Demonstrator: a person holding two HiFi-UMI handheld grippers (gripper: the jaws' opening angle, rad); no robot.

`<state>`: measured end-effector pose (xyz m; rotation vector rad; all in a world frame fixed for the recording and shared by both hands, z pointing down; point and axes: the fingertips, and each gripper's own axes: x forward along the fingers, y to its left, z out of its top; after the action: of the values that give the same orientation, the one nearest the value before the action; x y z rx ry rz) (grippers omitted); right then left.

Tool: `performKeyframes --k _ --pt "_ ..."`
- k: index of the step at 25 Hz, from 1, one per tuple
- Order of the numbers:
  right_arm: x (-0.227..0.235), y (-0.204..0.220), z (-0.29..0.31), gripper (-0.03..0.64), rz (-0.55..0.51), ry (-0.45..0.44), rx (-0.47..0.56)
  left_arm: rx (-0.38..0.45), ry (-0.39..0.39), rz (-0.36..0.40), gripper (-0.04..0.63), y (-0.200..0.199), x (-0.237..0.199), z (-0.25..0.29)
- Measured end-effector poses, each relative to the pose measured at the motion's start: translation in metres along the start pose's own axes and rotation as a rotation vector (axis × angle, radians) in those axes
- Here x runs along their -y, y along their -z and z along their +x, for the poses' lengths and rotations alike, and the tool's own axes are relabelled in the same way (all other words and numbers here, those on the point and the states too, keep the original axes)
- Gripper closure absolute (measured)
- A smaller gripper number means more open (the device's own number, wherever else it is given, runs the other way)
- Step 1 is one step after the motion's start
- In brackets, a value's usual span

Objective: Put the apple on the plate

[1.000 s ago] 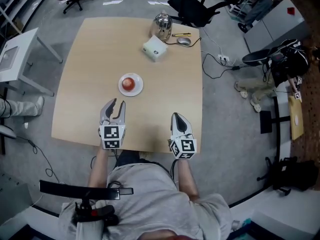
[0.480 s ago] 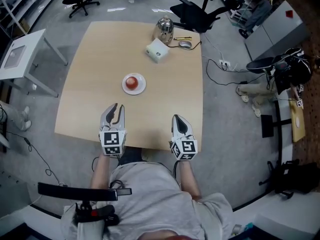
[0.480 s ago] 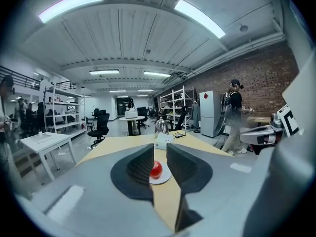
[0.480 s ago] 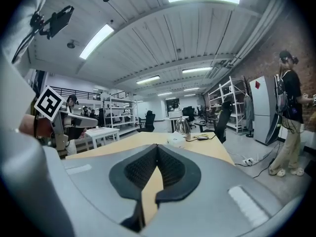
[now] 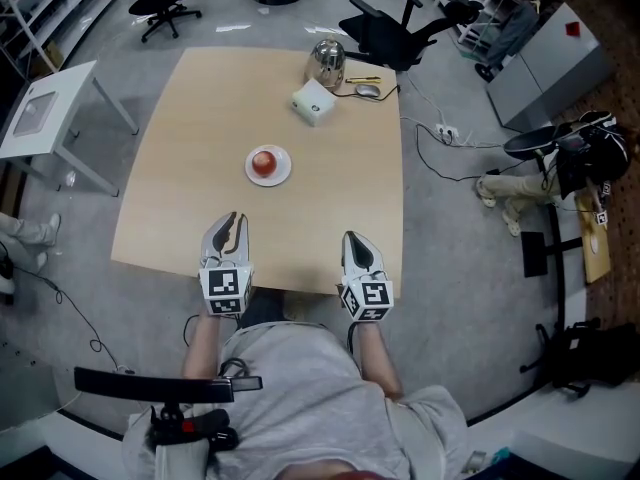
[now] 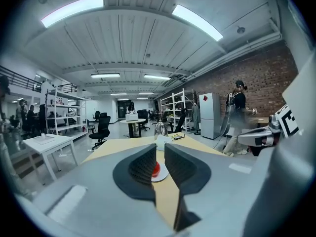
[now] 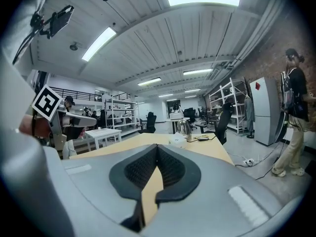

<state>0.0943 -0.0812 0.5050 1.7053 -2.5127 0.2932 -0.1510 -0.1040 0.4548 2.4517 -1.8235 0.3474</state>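
Observation:
A red apple [image 5: 264, 162] sits on a small white plate [image 5: 283, 174] near the middle of the light wooden table [image 5: 180, 138]. Both grippers hover over the table's near edge, well short of the plate. My left gripper [image 5: 232, 219] points at the plate, and its jaws are closing to a narrow gap with nothing between them. In the left gripper view the apple [image 6: 156, 169] and plate [image 6: 162, 176] show through that gap, beyond the left gripper [image 6: 160, 149]. My right gripper [image 5: 356, 236] is shut and empty, and the tips of the right gripper [image 7: 157, 147] meet in the right gripper view.
At the table's far edge stand a shiny metal kettle [image 5: 326, 60], a white box [image 5: 313, 101] and a mouse [image 5: 368, 90] with its cable. A white side table [image 5: 40, 118] is at the left. Office chairs [image 5: 395, 23] and floor cables lie beyond.
Both grippers have drawn back toward the table's near edge, away from the plate. The left jaws have narrowed. The apple has stayed on the plate.

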Motion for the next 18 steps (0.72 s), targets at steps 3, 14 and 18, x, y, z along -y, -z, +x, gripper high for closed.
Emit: performKeyframes --k 3,14,18 --pt "-0.004 0.002 -0.005 0.611 0.0 -0.004 0.005 0.007 -0.004 0.002 0.525 0.001 0.001 -0.007" --pt "-0.013 0.004 -0.025 0.609 0.002 -0.012 0.025 0.011 -0.024 -0.007 0.541 0.003 0.007 -0.036" --pt "-0.018 0.005 -0.031 0.61 0.003 -0.011 0.031 0.02 -0.032 0.0 0.545 0.0 0.007 -0.047"
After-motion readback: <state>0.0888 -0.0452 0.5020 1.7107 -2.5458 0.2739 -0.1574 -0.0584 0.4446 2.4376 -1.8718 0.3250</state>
